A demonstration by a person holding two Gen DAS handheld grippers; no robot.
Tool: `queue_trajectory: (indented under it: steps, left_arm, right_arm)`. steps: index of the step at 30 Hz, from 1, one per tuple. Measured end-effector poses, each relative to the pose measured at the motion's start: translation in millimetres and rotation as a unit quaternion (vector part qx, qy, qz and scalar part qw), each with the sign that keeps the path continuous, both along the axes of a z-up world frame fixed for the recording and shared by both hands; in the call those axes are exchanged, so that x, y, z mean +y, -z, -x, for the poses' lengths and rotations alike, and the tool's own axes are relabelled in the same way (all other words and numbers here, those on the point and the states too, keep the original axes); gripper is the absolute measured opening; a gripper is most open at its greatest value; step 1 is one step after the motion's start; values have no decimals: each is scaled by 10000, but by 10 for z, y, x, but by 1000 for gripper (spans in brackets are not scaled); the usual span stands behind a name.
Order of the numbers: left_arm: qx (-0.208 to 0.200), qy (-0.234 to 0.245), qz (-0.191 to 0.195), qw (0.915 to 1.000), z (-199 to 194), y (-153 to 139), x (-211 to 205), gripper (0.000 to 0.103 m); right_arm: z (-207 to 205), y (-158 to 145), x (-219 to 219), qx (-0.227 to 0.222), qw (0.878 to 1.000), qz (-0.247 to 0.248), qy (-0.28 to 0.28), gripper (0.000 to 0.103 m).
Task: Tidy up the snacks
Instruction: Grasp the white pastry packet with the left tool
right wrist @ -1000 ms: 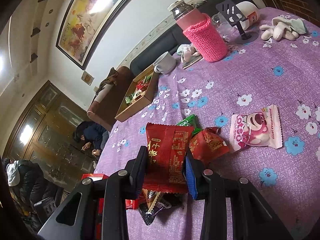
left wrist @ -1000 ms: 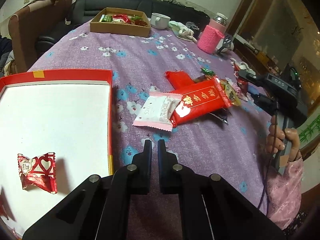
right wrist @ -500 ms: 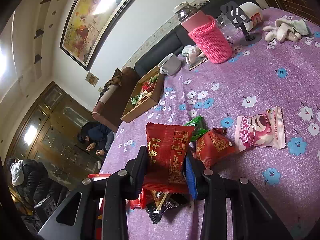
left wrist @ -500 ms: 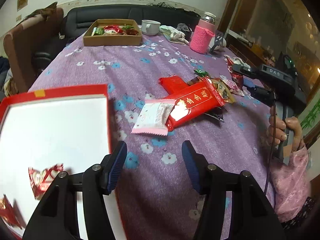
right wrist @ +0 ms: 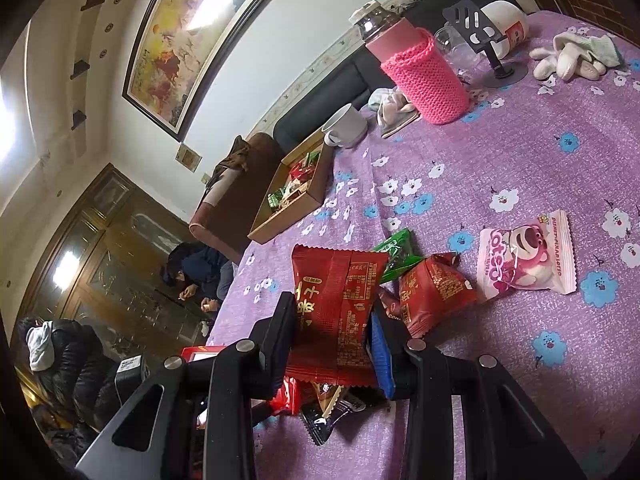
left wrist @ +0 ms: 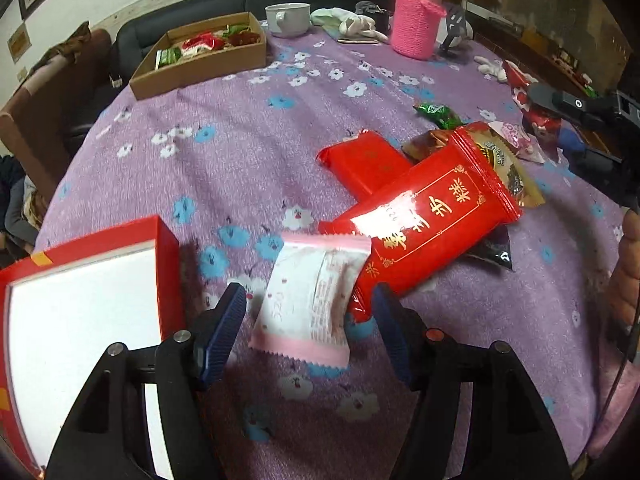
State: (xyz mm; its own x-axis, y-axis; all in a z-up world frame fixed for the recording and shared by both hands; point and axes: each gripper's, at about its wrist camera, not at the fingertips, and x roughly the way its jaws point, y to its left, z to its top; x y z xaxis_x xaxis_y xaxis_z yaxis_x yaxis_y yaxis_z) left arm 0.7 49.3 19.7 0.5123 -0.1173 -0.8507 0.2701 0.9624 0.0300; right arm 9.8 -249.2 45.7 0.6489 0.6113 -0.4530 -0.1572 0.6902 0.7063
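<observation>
My left gripper is open, its fingers on either side of a white and pink snack packet lying on the purple cloth. A long red packet overlaps that packet's right edge, with another red packet behind it. The red box with a white inside is at the left. My right gripper is shut on a red snack packet held above the table; it also shows in the left wrist view. A pink Lotso packet, a small red packet and a green packet lie beyond it.
A brown cardboard box with snacks stands at the back. A white mug, a bottle in a pink knitted sleeve, a phone stand and gloves are at the far side. People sit beyond the table.
My left gripper opened and moved right from over the red box to the white and pink packet, now between its fingers. The right gripper kept its red packet, nearly still.
</observation>
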Motion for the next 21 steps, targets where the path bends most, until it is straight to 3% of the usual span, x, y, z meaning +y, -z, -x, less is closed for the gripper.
queue_trajectory:
  steps: [3,5,10,14,21]
  left_arm:
    - [46,-84,93,9999,-34,8,15,64]
    - [88,-111,242,9996,-37,16,31,52]
    - [37,-101,230,9997,51,20,-36,38]
    - [-20,-217,361,9991,109,14,-46,34]
    - [-67,-177,1012,9947,310,-32,-49,28]
  right_arm:
    - [-8,2,7,14,10000,-3,-18,37]
    - [-15,3,5,24,10000,-11,-17,37]
    - [-23,7,2,29,10000,3,-16,37]
    - [-19,9,-7,22,10000,15,-3,37]
    - [-15,1,-2,-10,10000,13,-13,37]
